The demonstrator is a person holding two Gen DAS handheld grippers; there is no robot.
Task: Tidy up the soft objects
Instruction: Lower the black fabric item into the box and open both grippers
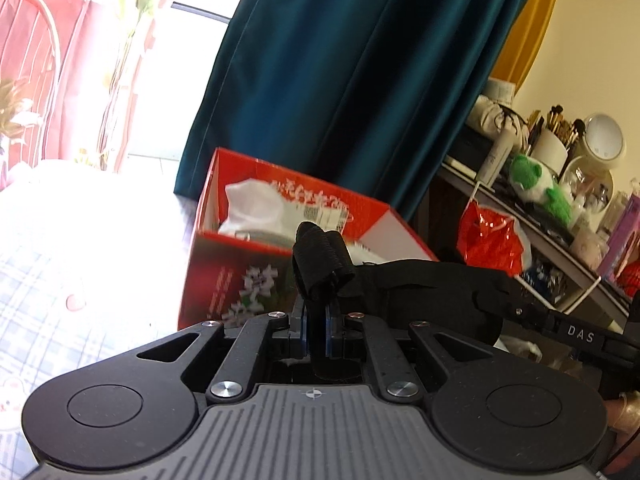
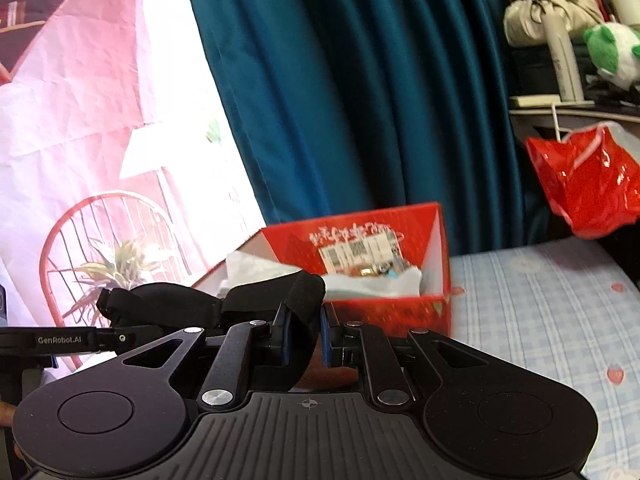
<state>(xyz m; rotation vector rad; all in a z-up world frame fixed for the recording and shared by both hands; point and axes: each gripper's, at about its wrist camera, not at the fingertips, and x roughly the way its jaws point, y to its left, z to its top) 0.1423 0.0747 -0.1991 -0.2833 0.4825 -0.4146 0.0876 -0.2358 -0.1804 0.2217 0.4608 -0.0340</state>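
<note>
1 black cloth strap point(image 1: 322, 264) hangs stretched between both grippers, above the bed point(image 2: 540, 300) and short of the red box point(image 2: 384, 280) at its far edge. Left gripper point(image 1: 319, 320) and right gripper point(image 2: 304, 332) each pinch 1 end tight. White soft things point(image 1: 248, 208) already lie inside the box; the strap likely goes next.

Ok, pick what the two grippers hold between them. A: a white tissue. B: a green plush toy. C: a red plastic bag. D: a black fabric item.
D: both the left gripper and the right gripper are shut on the black fabric item, stretched between them before the red box.
</note>
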